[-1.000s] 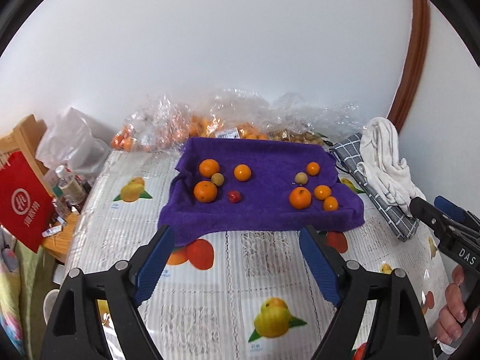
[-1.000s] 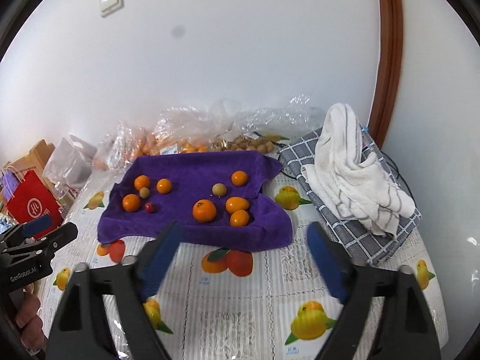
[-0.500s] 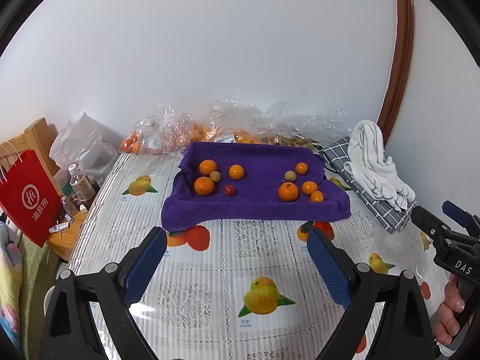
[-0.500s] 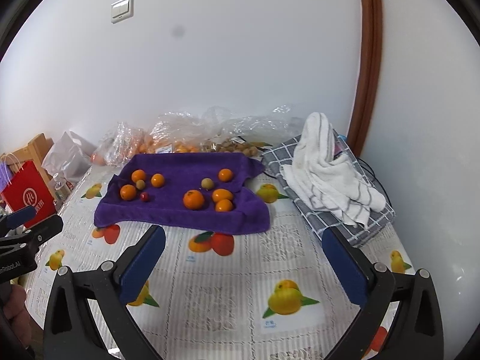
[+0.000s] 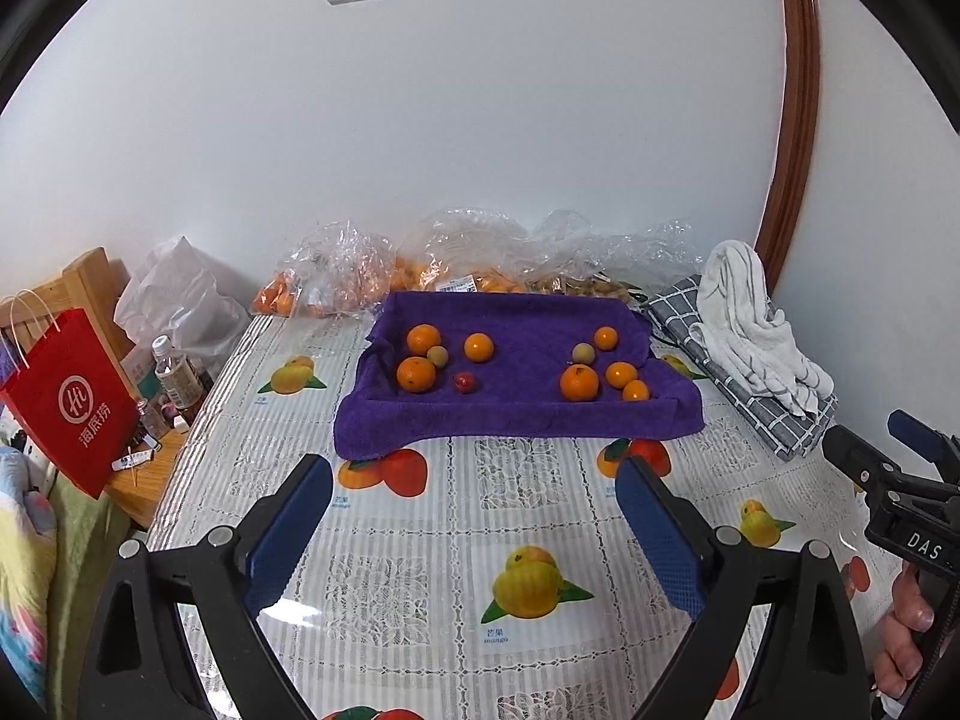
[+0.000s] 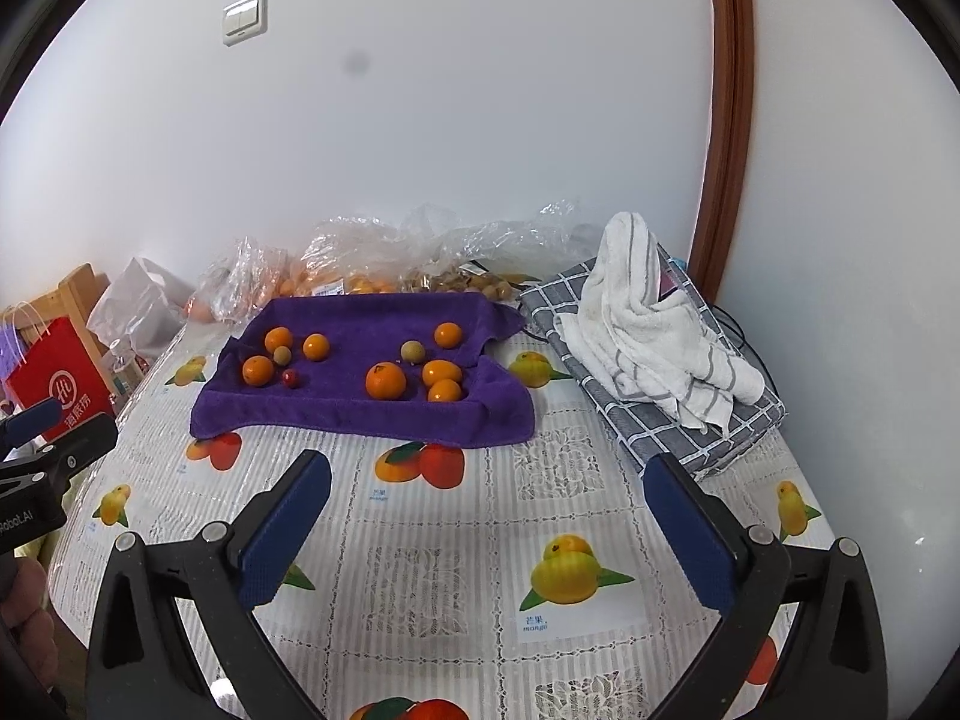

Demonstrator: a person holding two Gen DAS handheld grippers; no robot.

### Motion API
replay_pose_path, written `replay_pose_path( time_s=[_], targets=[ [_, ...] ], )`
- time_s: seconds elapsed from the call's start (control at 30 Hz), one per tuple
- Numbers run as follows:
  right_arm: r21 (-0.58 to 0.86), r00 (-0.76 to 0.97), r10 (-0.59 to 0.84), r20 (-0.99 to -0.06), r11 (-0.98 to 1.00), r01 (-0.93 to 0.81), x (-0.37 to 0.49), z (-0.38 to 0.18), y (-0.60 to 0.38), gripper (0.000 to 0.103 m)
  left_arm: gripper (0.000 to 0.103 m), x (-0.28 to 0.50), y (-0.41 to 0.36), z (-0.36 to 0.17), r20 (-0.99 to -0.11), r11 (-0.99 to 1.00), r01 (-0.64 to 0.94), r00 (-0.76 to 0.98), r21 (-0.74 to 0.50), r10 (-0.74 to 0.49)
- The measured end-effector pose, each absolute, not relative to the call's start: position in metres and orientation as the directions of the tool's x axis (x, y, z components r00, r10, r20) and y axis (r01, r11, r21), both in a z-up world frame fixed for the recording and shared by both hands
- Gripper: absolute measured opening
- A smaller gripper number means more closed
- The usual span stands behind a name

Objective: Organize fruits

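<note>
Now, what we see, from the left edge of the frames to the right:
Red bag: a red paper bag [image 5: 69,405] stands at the far left of the left wrist frame, beside the table.
Left gripper: our left gripper [image 5: 474,531] fills the bottom of its own frame, blue pads spread wide, with only the tablecloth between them; it grips nothing.
Tablecloth: the fruit-print tablecloth [image 5: 522,480] covers the table from centre to bottom.
Purple towel: a purple towel [image 5: 522,414] lies at frame centre, well beyond the pads.
Fruits, left group: two large oranges [image 5: 416,374], a smaller one, a pale round fruit and a small red fruit [image 5: 463,382] sit on the towel's left half.
Fruits, right group: four oranges [image 5: 579,383] and another pale fruit on its right half.
Bags: clear plastic bags [image 5: 456,258] of fruit line the wall behind.
White towel: a white towel [image 6: 648,324] is heaped on a grey checked cloth [image 6: 672,426] at right.
Right gripper: our right gripper [image 6: 489,531] hangs wide apart and empty at the bottom of its frame.
</note>
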State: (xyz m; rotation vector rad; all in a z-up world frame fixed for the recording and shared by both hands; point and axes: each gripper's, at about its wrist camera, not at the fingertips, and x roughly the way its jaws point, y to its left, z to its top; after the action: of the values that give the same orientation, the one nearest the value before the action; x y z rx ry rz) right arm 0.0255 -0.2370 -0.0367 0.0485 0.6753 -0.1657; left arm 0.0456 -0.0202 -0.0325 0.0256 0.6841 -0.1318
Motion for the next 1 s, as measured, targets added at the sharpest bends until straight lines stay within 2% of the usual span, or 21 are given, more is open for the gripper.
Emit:
replay_pose_path(
  time_s=[1.0],
  targets=[
    [-0.008, 0.759, -0.132, -0.637, 0.986, 0.165, 0.0214, -0.0428, -0.2395, 0.102, 0.096, 0.0475, -0.0197, -0.0398, -0.649, 0.990, 0.136, 0.751, -0.028, -0.121]
  ],
)
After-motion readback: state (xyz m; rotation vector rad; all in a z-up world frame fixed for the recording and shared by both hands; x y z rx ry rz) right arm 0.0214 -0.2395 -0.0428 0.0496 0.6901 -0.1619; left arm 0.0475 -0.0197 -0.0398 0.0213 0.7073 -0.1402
